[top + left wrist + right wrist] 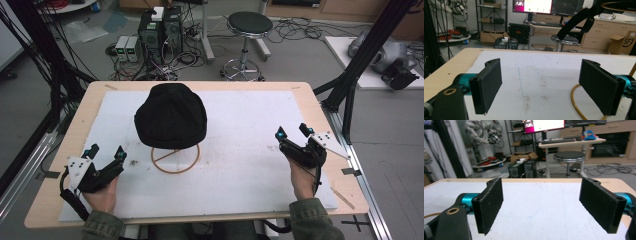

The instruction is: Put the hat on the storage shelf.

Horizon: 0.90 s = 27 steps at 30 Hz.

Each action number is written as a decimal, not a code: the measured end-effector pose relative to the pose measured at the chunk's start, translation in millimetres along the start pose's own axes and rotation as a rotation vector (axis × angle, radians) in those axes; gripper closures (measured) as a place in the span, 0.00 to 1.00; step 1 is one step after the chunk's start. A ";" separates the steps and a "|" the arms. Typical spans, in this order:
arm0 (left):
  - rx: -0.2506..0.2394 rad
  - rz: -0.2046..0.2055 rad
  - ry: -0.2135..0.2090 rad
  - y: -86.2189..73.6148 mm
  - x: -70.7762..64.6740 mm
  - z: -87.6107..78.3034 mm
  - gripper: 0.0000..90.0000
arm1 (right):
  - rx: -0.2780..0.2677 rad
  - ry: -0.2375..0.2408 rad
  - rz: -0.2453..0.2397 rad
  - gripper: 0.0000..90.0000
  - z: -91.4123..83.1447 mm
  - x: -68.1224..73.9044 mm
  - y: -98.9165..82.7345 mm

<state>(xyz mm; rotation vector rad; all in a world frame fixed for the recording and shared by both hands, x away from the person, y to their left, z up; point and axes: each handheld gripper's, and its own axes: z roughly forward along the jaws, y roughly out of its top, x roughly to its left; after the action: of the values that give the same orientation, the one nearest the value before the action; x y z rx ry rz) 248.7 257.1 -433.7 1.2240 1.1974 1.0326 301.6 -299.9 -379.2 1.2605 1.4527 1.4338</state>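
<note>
Currently both my grippers, left (pixel 106 152) and right (pixel 292 131), rest wide open. Best approach: close on the black hat's (pixel 171 116) brim evenly, lifting straight off its wire stand (pixel 175 161).

My left tool (pixel 541 87) stood with its two black jaws wide apart and nothing between them, low over the white mat (pixel 544 72) on the desk (pixel 451 65). A golden ring (pixel 576 102) curved beside the right-hand jaw.

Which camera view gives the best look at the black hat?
The high view: the whole black hat sits on its wire stand. The left gripper view catches a dark brim edge and part of the stand's ring; the right gripper view, a ring sliver.
</note>
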 end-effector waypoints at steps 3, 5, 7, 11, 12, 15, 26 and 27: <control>0.001 0.019 0.003 0.0 -1.1 -0.2 0.21 | 0.010 -0.030 -0.006 0.21 0.8 -2.3 -10.6; 0.001 0.028 0.001 0.1 -1.9 -0.1 0.21 | 0.020 -0.049 -0.019 0.21 1.5 -3.4 -15.9; 0.002 0.033 0.001 0.2 -2.6 0.1 0.21 | 0.019 -0.058 -0.023 0.21 1.8 -4.6 -19.9; 0.001 0.033 0.002 0.1 -2.1 0.4 0.21 | 0.032 -0.075 -0.020 0.21 2.9 -6.7 -25.5; 0.002 0.034 0.002 0.1 -1.8 0.3 0.21 | 0.027 -0.082 -0.022 0.21 2.5 -7.2 -26.6; 0.002 0.032 0.003 0.0 -1.7 0.4 0.21 | 0.025 -0.089 -0.026 0.21 2.1 -7.3 -26.9; 0.005 0.025 0.007 -0.4 -0.8 2.1 0.21 | 0.003 -0.129 -0.111 0.19 -0.3 2.0 -32.8; 0.004 0.029 0.008 -0.3 -0.3 1.9 0.21 | 0.010 -0.133 -0.117 0.18 0.0 3.6 -33.6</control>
<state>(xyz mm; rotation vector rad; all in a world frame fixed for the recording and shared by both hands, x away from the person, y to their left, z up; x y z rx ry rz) 250.5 256.5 -434.0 1.2440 1.1913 1.0577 295.7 -293.1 -411.8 1.2325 1.4211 1.2435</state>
